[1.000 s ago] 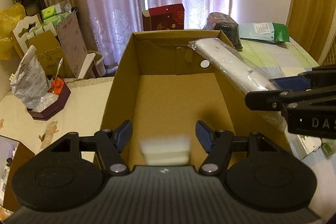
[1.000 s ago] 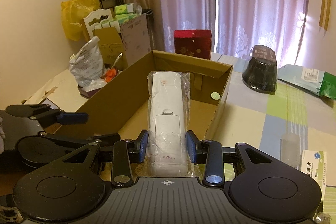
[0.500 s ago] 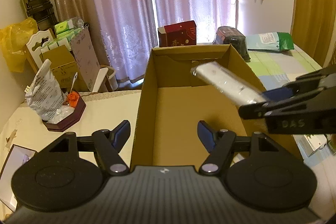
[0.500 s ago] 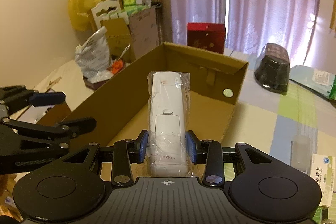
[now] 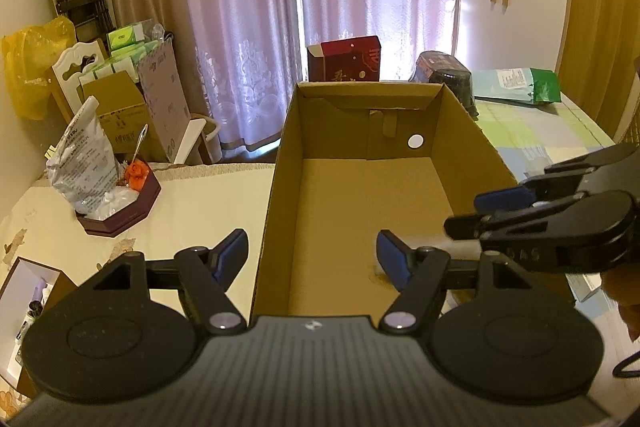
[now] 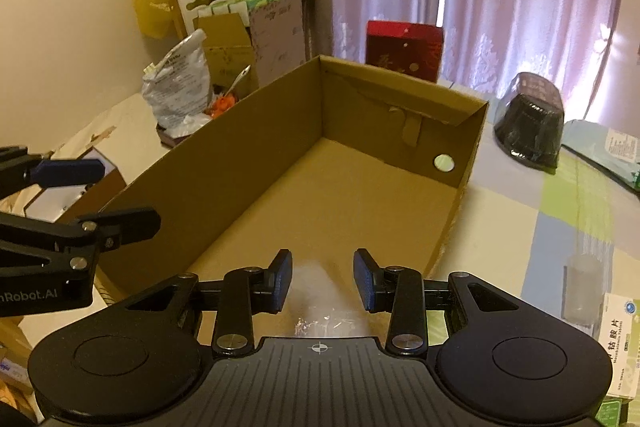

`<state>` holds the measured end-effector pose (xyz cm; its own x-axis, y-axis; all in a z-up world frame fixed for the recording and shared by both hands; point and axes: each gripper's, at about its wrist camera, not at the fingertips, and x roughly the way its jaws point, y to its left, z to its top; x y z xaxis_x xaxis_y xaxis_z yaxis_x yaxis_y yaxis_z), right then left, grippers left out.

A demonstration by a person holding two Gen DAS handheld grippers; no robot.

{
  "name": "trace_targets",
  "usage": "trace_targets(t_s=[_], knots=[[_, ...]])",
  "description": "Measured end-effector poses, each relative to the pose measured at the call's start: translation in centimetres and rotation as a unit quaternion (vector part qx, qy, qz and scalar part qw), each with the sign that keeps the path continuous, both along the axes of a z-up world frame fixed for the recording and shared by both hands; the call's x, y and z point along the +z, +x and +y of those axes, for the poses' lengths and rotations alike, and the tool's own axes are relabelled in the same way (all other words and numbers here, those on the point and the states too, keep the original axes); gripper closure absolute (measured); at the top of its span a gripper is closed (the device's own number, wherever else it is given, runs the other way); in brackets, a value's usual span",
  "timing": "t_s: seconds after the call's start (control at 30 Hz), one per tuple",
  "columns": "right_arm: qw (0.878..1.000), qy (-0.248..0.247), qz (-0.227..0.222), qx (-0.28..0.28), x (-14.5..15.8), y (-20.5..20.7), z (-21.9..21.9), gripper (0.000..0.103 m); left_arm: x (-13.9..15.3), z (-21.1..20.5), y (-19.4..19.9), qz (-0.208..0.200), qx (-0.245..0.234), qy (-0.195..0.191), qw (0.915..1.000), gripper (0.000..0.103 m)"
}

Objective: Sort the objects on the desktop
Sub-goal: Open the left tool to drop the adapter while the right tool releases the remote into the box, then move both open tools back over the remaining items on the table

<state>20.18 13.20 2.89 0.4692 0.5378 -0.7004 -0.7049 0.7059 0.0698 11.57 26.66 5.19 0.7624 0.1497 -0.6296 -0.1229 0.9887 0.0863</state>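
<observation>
An open cardboard box (image 5: 276, 195) (image 6: 240, 163) lies lengthwise ahead of both grippers. A white remote in a clear plastic sleeve (image 6: 326, 293) shows as a blur low in the box's near end, just below my right gripper (image 6: 323, 263), which is open and no longer touches it. In the left wrist view the same white blur (image 5: 460, 251) sits under the right gripper (image 5: 468, 214) at the box's right wall. My left gripper (image 5: 311, 247) is open and holds nothing, spanning the box's near left wall. It also shows at the left edge of the right wrist view (image 6: 124, 195).
Behind the box stand a red carton (image 5: 350, 61) and a black tub (image 6: 530, 123), with a green bag (image 5: 516, 85) at the right. A medicine box (image 6: 618, 343) and a small clear bottle (image 6: 582, 287) lie right of the box. A dark tray with a crumpled bag (image 5: 116, 195) sits left.
My right gripper opened and let the wrapped remote go; it has dropped into the near end of the box. The left gripper pulled back and stayed open.
</observation>
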Motion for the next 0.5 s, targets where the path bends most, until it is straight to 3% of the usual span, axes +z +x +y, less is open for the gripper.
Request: trace_targets(t_s=[0.37,0.4,0.43,0.47,0.5], knots=[[0.998,0.042,-0.018,-0.051,2.4,-0.6,-6.0,0.065,0.2,-1.0,-0.7,0.002,-0.002,-0.008,1.0000,0.035],[0.997,0.047,-0.018,-0.056,2.7,-0.9,-6.7,0.053,0.3,-1.2,-0.8,0.001,-0.003,-0.009,1.0000,0.034],[0.997,0.051,-0.023,-0.061,2.9,-1.3,-7.6,0.023,0.4,-1.5,-0.9,0.000,-0.003,-0.010,0.9999,0.034],[0.996,0.058,-0.032,-0.067,3.2,-1.9,-8.4,0.016,0.5,-1.7,-1.1,-0.001,-0.003,-0.011,0.9999,0.033],[0.994,0.064,-0.042,-0.072,3.5,-2.4,-9.2,0.016,0.7,-2.0,-1.2,-0.002,-0.004,-0.013,0.9999,0.033]])
